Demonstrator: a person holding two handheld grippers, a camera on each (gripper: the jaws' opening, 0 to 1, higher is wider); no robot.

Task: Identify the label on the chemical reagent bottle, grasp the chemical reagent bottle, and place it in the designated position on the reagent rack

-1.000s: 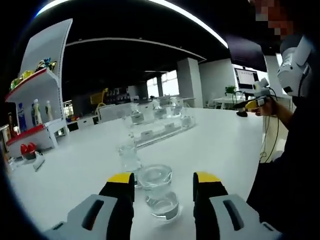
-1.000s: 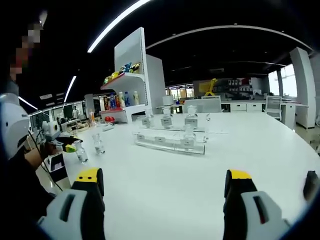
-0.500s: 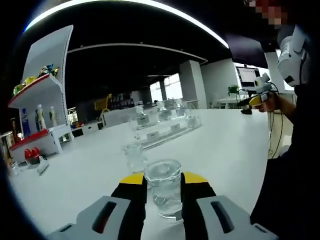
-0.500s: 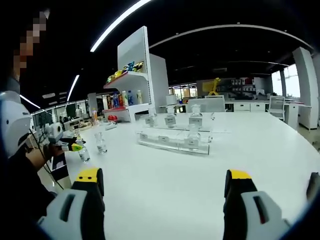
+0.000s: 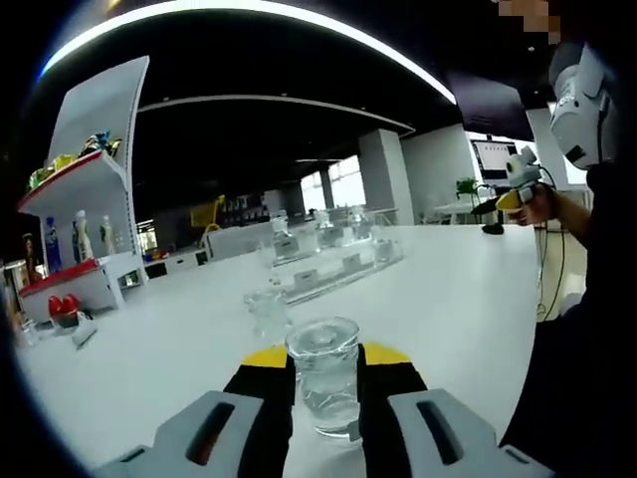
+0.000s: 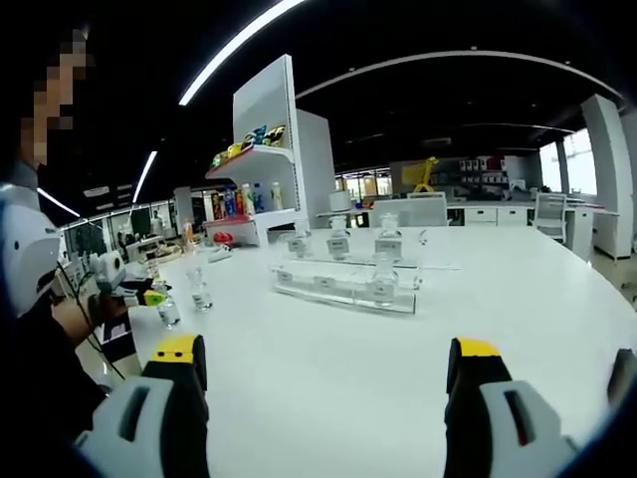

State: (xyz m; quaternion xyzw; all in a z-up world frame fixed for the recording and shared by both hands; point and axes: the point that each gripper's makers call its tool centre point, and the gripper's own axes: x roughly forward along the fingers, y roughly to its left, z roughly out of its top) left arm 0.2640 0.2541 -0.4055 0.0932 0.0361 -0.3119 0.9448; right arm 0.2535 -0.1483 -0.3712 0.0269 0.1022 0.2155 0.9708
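Reagent bottle gripped low for transfer to the rack

The clear reagent bottle (image 5: 326, 383) is clamped between the left gripper's (image 5: 326, 373) closed jaws, upright on the white table (image 5: 448, 299), so it can be carried to the clear reagent rack (image 6: 343, 282). The right gripper (image 6: 323, 370) is held wide open, empty, well short of the rack.

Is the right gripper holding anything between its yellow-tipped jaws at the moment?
No: in the right gripper view the right gripper stands wide open, with just bare white table showing between its jaws.
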